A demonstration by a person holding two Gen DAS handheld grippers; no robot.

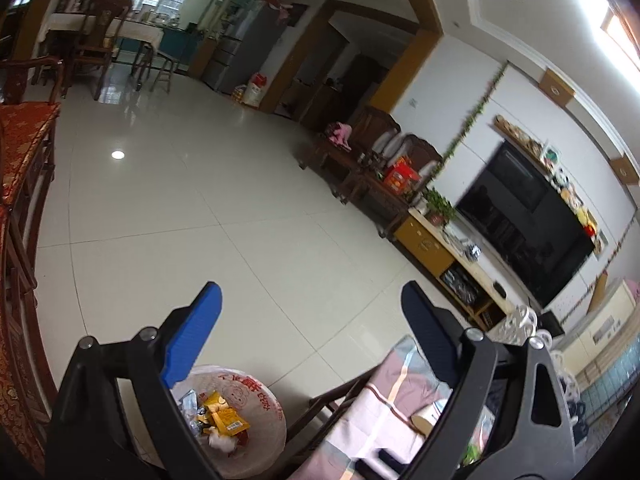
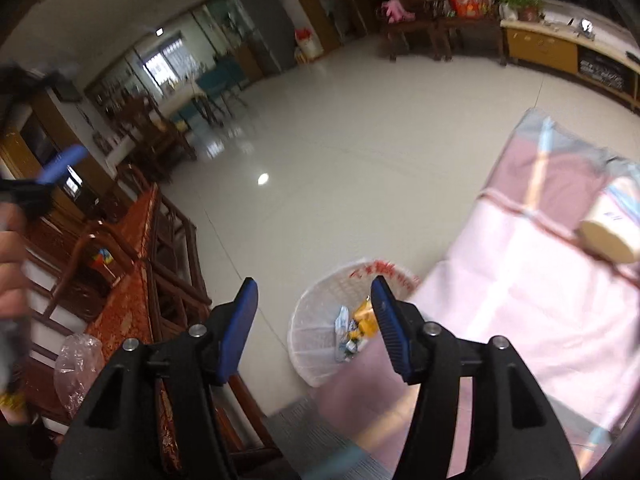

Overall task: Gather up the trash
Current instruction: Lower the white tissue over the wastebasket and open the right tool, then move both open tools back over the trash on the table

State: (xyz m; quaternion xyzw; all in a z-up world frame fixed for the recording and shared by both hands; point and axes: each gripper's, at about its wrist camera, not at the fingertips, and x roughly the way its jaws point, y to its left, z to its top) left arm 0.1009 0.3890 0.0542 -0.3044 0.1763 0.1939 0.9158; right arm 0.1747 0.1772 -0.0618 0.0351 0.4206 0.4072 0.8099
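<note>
A white mesh waste basket [image 1: 256, 432] [image 2: 316, 320] lined with a printed plastic bag stands on the floor beside the table and holds yellow wrappers [image 1: 224, 416] [image 2: 366, 320] and other scraps. My left gripper [image 1: 312, 292] hangs above and behind it, open, nothing between its blue fingers. My right gripper [image 2: 314, 284] is open too, above the basket's near side, with nothing between its pads. The left gripper's blue fingertip [image 2: 64, 166] and a hand show at the left edge of the right wrist view.
A table under a pink checked cloth [image 2: 520, 280] [image 1: 384, 400] carries a cream cylinder [image 2: 612, 236]. A carved wooden sofa with red cushions [image 2: 132, 280] [image 1: 20, 152] lines the left, with a clear plastic bag [image 2: 76, 364] on it. Open tiled floor [image 1: 180, 220] lies ahead; a TV [image 1: 520, 216] stands right.
</note>
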